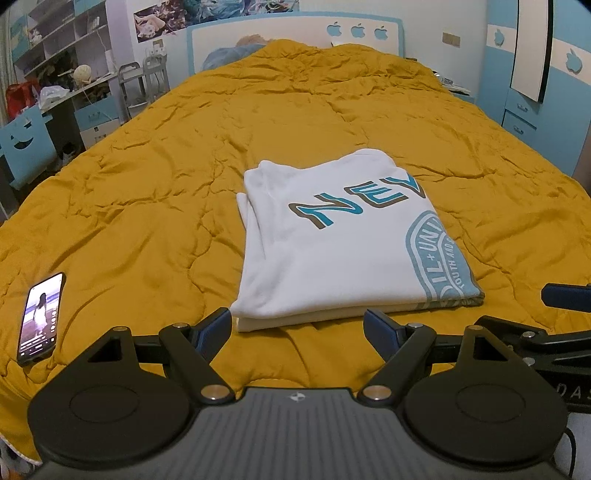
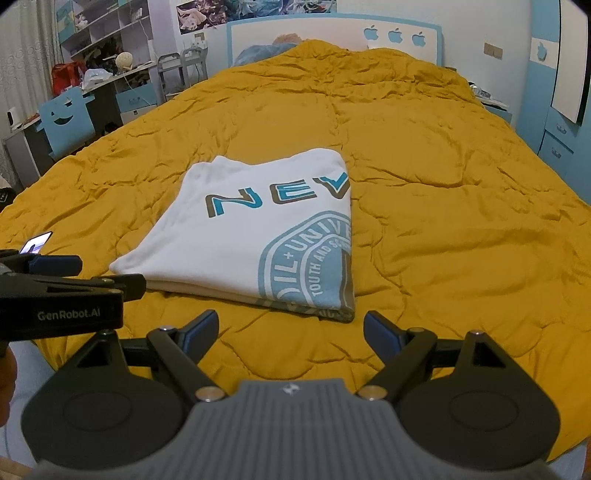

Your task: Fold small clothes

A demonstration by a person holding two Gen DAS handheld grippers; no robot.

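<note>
We are looking at a folded shirt lying on the quilt, and we are placing everything by that shirt. The phone is lying on the quilt well to its left and nearer to us. The left gripper is hovering just before its near edge, and the right gripper is hovering before its near right corner. The headboard is standing far behind it, and the desk chair is sitting off the quilt, behind and to its left
</note>
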